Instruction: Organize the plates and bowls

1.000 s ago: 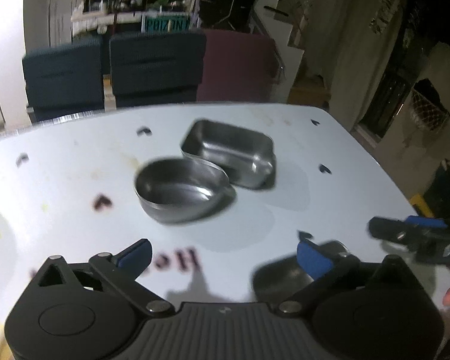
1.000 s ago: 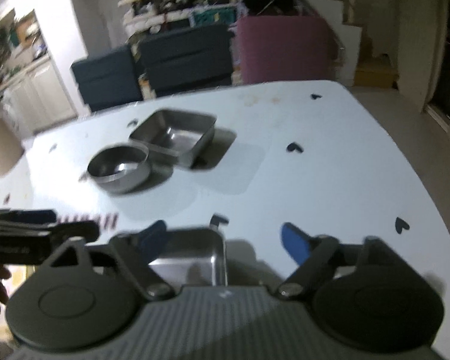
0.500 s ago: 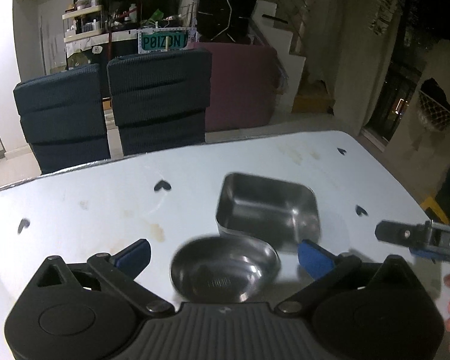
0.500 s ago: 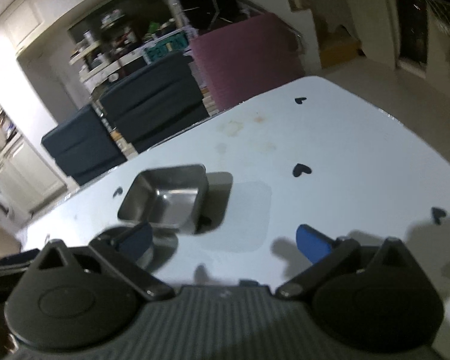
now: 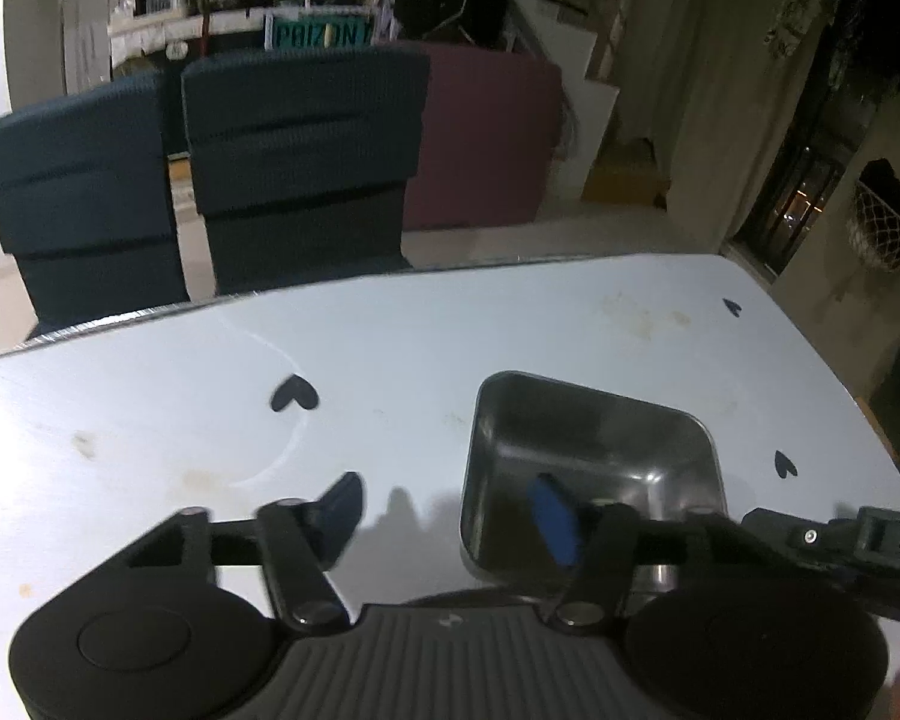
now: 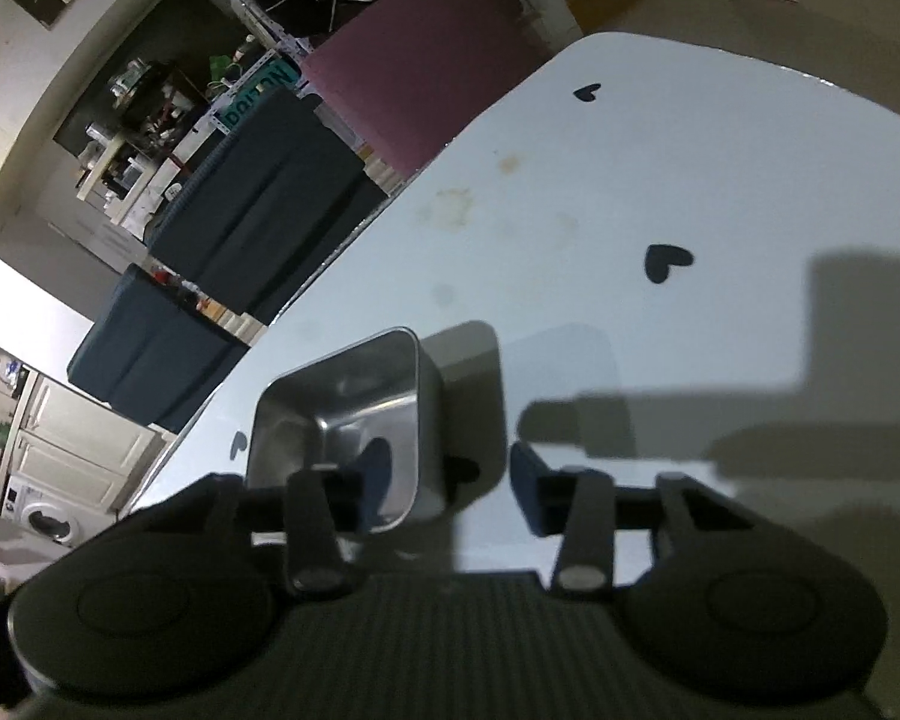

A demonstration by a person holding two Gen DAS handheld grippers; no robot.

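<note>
The square steel dish (image 5: pixel 600 432) is sitting upright on the pale counter (image 5: pixel 150 420), toward the side where dark blue chairs (image 5: pixel 294 168) are standing beyond the edge. It is a deep, straight-walled pan with rounded corners and a thin rolled rim. Its brushed inside is dull grey and is catching soft reflections low on the walls.

The left tool (image 5: pixel 447 510) is reaching over the dish's left wall. One blue pad is hanging inside the dish and the other outside it. Its jaws have just been closing and are standing half spread, with the wall between them but neither pad pressing on it.

The right tool (image 6: pixel 450 480) is straddling the dish (image 6: pixel 342 396) at the opposite wall in the same way, one pad inside and one outside. Its jaws have also just been closing and are gaping partway, not yet pinching the metal.

Small black heart marks (image 6: pixel 666 261) are dotting the counter (image 6: pixel 630 180) around the dish, and faint brownish stains are showing beyond it. The tools' shadows are falling just beside the dish.
</note>
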